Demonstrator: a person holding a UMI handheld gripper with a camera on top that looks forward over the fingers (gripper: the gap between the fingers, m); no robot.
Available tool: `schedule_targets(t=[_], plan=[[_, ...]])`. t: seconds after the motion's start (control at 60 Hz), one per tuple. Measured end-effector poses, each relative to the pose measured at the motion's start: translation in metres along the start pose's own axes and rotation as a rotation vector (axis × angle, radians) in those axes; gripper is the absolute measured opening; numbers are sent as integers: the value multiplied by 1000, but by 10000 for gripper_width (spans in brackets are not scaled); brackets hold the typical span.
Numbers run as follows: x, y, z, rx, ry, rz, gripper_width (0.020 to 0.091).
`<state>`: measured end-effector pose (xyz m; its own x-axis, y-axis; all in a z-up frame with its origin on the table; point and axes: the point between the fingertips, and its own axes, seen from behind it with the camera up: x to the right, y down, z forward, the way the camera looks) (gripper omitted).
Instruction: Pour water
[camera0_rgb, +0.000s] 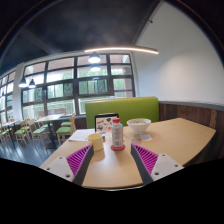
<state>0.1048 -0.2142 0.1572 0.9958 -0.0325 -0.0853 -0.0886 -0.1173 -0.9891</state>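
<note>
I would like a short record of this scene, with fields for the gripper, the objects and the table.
gripper: gripper open, holding nothing, purple pads facing inward
bottle: bottle with red label, upright on the table, ahead of the fingers
cup: yellow cup, beside the bottle
bowl: white bowl, beyond the bottle
table: wooden table
water: none being poured

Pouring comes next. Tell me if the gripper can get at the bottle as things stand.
Probably yes. The gripper is open, and the bottle stands upright on the table just ahead of its fingers, nothing between them.
</note>
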Motion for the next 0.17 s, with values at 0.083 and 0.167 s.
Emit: schedule_targets(t=[0.083,0.167], plan=[[-2,7,-17,-5,-5,3,824],[-6,12,-28,-13,-17,9,825]])
